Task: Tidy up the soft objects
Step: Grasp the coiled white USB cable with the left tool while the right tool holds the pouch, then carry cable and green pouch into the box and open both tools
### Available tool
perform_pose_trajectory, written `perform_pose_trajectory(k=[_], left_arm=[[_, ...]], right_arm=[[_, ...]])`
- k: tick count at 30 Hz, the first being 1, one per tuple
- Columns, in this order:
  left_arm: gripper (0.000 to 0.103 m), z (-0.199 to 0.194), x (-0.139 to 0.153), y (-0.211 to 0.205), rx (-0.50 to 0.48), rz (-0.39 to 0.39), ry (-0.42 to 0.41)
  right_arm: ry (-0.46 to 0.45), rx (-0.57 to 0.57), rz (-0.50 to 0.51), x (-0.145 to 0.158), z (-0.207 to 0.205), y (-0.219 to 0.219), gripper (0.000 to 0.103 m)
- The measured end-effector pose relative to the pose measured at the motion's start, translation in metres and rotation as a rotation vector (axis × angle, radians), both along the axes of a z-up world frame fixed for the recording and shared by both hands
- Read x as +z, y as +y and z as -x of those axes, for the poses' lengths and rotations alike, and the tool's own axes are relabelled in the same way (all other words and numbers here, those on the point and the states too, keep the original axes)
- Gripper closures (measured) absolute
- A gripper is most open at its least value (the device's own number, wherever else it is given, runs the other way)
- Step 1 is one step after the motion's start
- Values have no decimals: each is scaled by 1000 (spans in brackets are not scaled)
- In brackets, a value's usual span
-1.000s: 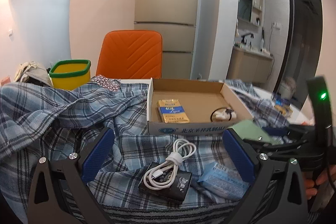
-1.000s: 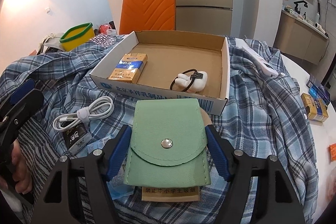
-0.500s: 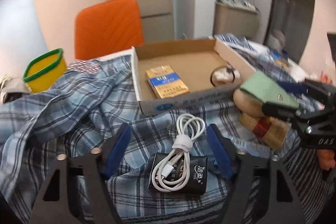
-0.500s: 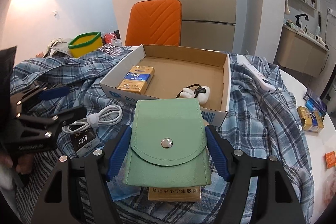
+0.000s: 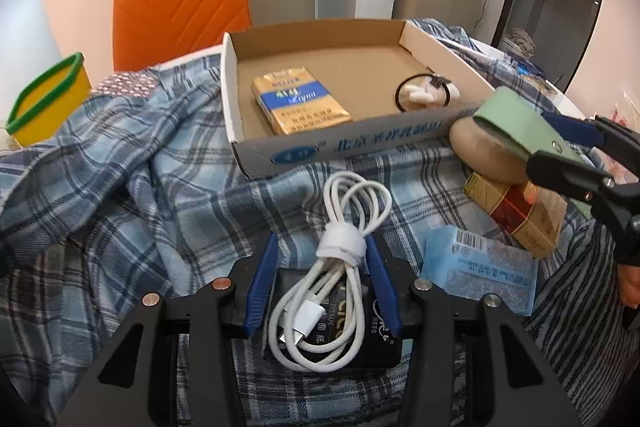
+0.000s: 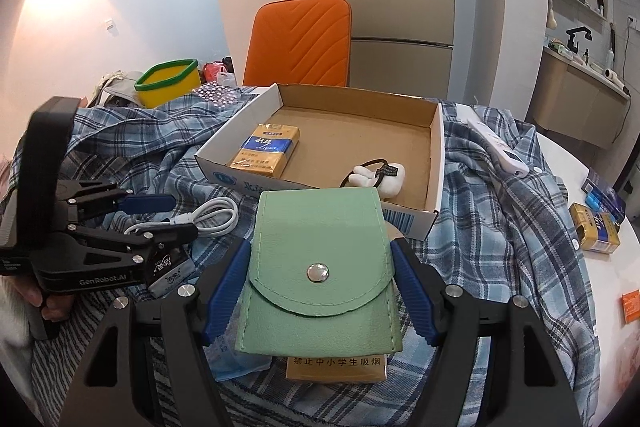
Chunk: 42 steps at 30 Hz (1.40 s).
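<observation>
A soft woven plaid shirt (image 5: pixel 132 187) lies under a matt brown cardboard box (image 6: pixel 344 143), a smooth white rubbery cable (image 5: pixel 344 259) on a glossy black tissue pack (image 5: pixel 344 343), and a matt green leather-look pouch (image 6: pixel 320 267) with a shiny metal snap (image 6: pixel 317 272).

The cardboard box (image 6: pixel 434 163) sat open on top, its floor bare between a cigarette pack (image 6: pixel 266 151) at the left and a hair tie (image 6: pixel 376 173) at the right. Its front wall rose just beyond the white cable (image 5: pixel 340 267) and the green pouch (image 6: pixel 320 271). A tissue pack (image 5: pixel 480 271) and another cigarette pack (image 5: pixel 520 211) crowded the plaid cloth (image 5: pixel 120 187) between the two grippers. Left of the box, the rumpled cloth lay unoccupied up to a yellow bin (image 5: pixel 48 103).
</observation>
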<state>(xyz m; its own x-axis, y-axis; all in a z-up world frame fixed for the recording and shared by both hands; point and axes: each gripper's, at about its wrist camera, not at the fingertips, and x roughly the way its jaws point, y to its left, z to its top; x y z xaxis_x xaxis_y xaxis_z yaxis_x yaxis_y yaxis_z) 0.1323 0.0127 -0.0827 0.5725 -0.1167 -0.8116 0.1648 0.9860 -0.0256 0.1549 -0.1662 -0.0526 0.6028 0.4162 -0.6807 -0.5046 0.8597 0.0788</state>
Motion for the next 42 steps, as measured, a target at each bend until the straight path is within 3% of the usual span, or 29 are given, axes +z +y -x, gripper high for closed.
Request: perform_pose_trajectory(k=[2, 6, 10, 23, 28, 42], left_arm=[[61, 0, 0, -1, -2, -4, -1], [78, 2, 1, -3, -13, -10, -7], [81, 9, 9, -7, -13, -35, -75], [82, 63, 55, 3, 59, -23, -452], [82, 68, 62, 1, 99, -68, -499], [82, 79, 109, -14, 135, -65, -591]], right_arm=[[1, 0, -1, 0, 0, 0, 30], [3, 4, 4, -1, 0, 0, 30], [2, 0, 2, 0, 0, 0, 30], [-42, -14, -6, 6, 5, -3, 30], [-79, -14, 1, 10, 11, -3, 30], [-185, -38, -11, 33, 24, -5, 30]])
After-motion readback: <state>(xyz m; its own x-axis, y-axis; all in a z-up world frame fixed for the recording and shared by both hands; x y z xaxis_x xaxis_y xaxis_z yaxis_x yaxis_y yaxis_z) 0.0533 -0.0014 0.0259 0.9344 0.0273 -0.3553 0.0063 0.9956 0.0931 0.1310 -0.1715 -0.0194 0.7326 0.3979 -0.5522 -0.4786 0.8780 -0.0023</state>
